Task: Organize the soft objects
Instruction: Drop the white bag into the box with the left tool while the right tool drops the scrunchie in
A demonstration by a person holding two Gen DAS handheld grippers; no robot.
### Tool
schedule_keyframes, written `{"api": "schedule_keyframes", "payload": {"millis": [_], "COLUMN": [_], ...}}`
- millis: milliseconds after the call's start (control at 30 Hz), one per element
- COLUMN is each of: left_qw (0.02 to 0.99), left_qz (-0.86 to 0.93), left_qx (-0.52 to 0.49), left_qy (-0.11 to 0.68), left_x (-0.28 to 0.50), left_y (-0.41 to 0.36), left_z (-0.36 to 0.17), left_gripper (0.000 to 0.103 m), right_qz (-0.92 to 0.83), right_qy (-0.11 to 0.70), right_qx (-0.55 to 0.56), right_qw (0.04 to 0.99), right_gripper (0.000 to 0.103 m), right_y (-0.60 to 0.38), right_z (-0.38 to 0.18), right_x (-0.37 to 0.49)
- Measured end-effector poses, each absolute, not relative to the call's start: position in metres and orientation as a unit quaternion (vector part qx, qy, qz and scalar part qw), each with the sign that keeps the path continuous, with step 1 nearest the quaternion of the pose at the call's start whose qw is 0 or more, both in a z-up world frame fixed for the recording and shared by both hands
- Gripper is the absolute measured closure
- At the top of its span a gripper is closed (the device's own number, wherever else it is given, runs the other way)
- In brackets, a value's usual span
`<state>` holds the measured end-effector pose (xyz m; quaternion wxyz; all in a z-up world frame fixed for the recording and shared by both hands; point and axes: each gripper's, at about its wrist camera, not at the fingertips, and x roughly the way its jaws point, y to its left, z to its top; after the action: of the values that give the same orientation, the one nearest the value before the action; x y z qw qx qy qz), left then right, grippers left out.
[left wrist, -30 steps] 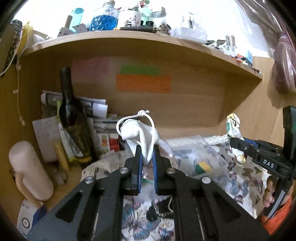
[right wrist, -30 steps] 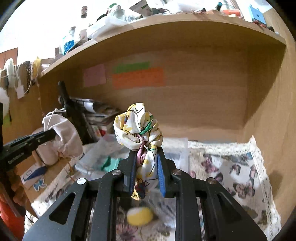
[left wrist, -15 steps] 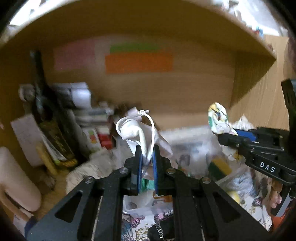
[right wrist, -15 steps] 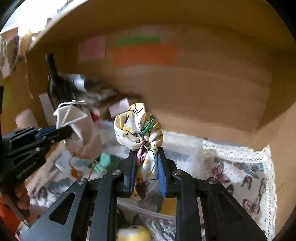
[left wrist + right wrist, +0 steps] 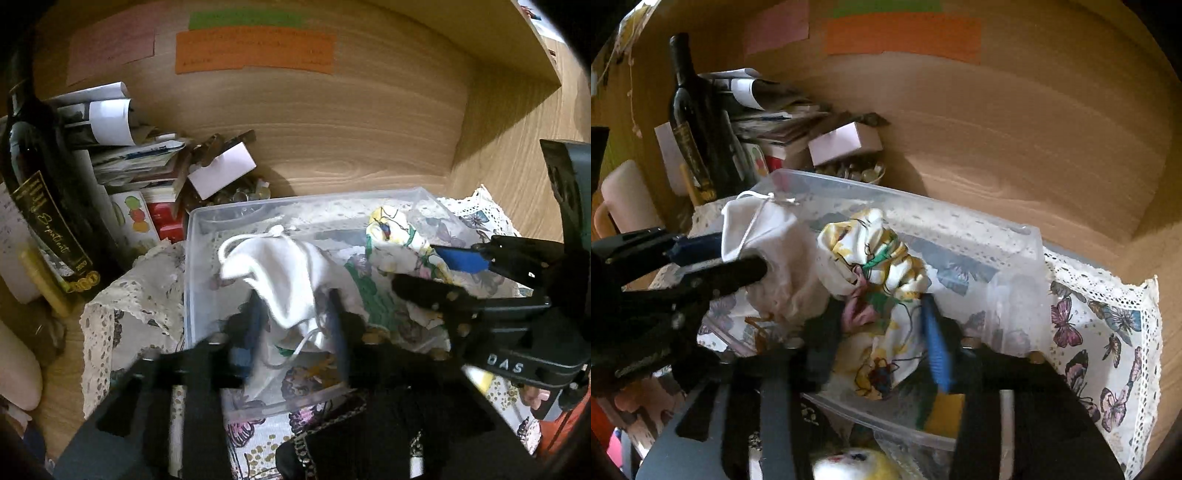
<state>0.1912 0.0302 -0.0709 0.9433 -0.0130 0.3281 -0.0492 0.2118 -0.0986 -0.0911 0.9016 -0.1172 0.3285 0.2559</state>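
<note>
A clear plastic bin (image 5: 192, 236) (image 5: 1015, 236) stands on a butterfly cloth under the shelf. My left gripper (image 5: 295, 314) has its jaws spread over the bin, and a white drawstring pouch (image 5: 280, 269) (image 5: 768, 236) lies loose between them. My right gripper (image 5: 879, 325) (image 5: 428, 269) also has its jaws spread over the bin, and a floral fabric scrunchie (image 5: 875, 258) (image 5: 399, 240) sits loose between its fingers. Both soft items are inside the bin, side by side.
A dark wine bottle (image 5: 40, 206) (image 5: 690, 125) stands left of the bin, with stacked papers and a small white box (image 5: 221, 173) behind. A wooden back wall and side panel close the nook. A yellow soft toy (image 5: 849, 465) lies near the bin's front.
Both grippers moved forward and down over the bin and opened. The pouch and the scrunchie, held tight before, now lie loose inside it.
</note>
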Motion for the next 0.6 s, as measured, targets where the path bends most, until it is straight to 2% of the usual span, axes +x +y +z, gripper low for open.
{"api": "schedule_keyframes", "payload": {"millis": [67, 100, 200, 267, 400, 600], "left_qw": [0.945, 0.946, 0.950, 0.953, 0.957, 0.964], "left_qz": [-0.048, -0.048, -0.048, -0.041, -0.020, -0.006], "left_qx": [-0.013, -0.013, -0.008, -0.007, -0.001, 0.007], "left_qy": [0.324, 0.320, 0.308, 0.301, 0.291, 0.267], "left_x": [0.187, 0.185, 0.177, 0.171, 0.159, 0.134], "left_y": [0.030, 0.030, 0.029, 0.030, 0.028, 0.025], "left_z": [-0.068, -0.067, -0.058, -0.051, -0.037, -0.022], "left_gripper": [0.042, 0.040, 0.024, 0.003, 0.000, 0.000], "right_qz": [0.253, 0.251, 0.248, 0.247, 0.241, 0.235], "right_qy": [0.317, 0.309, 0.294, 0.282, 0.239, 0.198], "right_qx": [-0.115, -0.114, -0.106, -0.099, -0.089, -0.092], "right_qw": [0.907, 0.910, 0.917, 0.922, 0.936, 0.947], "right_gripper": [0.039, 0.035, 0.030, 0.029, 0.019, 0.017], "right_y": [-0.100, -0.101, -0.106, -0.110, -0.124, -0.142], "right_z": [-0.087, -0.084, -0.074, -0.067, -0.049, -0.029], "right_x": [0.209, 0.207, 0.202, 0.196, 0.174, 0.143]}}
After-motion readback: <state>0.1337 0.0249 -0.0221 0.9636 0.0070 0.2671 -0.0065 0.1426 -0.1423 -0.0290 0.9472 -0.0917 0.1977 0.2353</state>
